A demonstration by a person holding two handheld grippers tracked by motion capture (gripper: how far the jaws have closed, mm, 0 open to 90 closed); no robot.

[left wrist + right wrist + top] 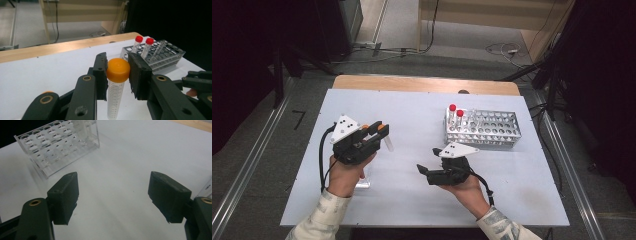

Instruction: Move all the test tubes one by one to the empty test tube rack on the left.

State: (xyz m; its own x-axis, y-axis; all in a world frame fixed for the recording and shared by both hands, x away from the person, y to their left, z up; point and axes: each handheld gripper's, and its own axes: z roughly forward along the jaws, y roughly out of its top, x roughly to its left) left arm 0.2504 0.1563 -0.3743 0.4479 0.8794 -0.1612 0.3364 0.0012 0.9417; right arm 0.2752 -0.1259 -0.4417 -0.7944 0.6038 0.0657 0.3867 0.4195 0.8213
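Left gripper [117, 75] clamps one orange-capped tube [115, 92] — right gripper [113, 197] gapes (two red-capped tubes [455, 118] racked).

**A white-topped table and what rests on it**

A rectangular table with a pale white sheet over its top [412, 107] shows a bare strip of light wood [422, 84] along its far edge. On the right half, toward the far side, stands a clear plastic test-tube rack with rows of round holes [492, 131]. A small clear plastic object [363, 183] lies near the front left, partly hidden.
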